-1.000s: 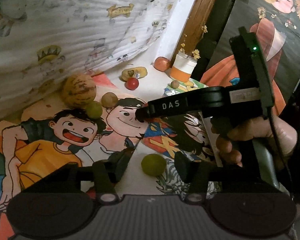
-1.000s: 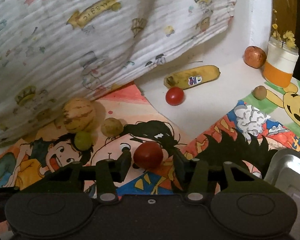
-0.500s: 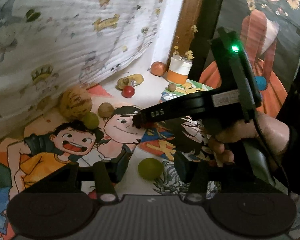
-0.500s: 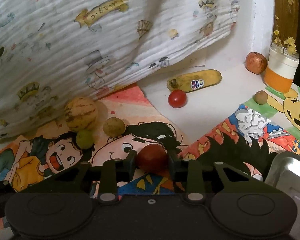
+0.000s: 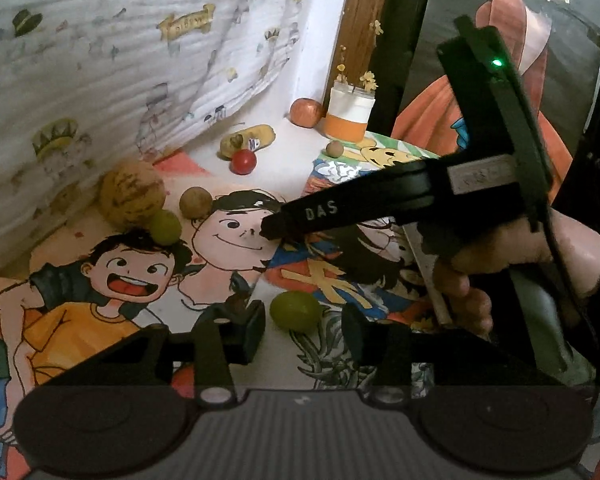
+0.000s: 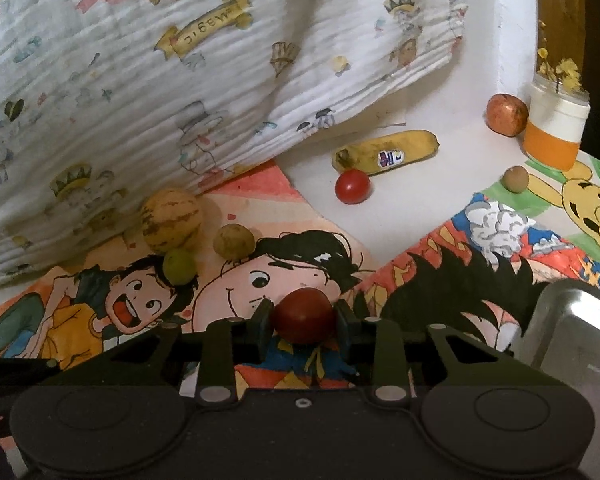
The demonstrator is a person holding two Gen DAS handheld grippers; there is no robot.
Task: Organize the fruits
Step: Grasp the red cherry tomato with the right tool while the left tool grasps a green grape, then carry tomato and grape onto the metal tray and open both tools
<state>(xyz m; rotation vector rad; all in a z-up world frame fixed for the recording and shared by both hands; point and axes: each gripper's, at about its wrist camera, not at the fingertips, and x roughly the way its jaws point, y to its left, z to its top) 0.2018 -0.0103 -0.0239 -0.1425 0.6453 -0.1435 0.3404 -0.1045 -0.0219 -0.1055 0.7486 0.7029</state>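
Left wrist view: left gripper (image 5: 303, 322) wide, empty, low over the bench (image 5: 284, 184). Green fruit (image 5: 295, 311) sits between the jaws, nearer the left one, touching neither. A second ago it lay the same way, so no closing yet here. Right gripper's body crosses the view from the right, held in the right hand (image 5: 512, 256). Far side: striped melon (image 5: 133, 194) with a second green fruit (image 5: 165, 227) touching it, brown fruit (image 5: 195, 202) just beside. Further back, red tomato (image 5: 243, 161) against the banana (image 5: 248, 141), apple (image 5: 306, 112) by the jar (image 5: 350, 114).

Right wrist view: right gripper (image 6: 302, 320) has gone from wide to narrow over the last second and now clamps the dark red tomato (image 6: 303, 316), both pads on its sides. Grasp looks done; I'd guess the lift and the carry to the metal tray (image 6: 572, 320) at right come next. Tray contents hidden.

Materials: tomato skin smooth, glossy, round, likely soft, so light squeeze. Green fruit oval, matte, will roll. Melon rough-streaked. Banana has a sticker and dark bruised end. Bench is covered in flat printed cartoon mats (image 6: 100, 312); crinkled printed cloth (image 6: 220, 60) hangs behind. Tray is shiny metal with rounded corners.
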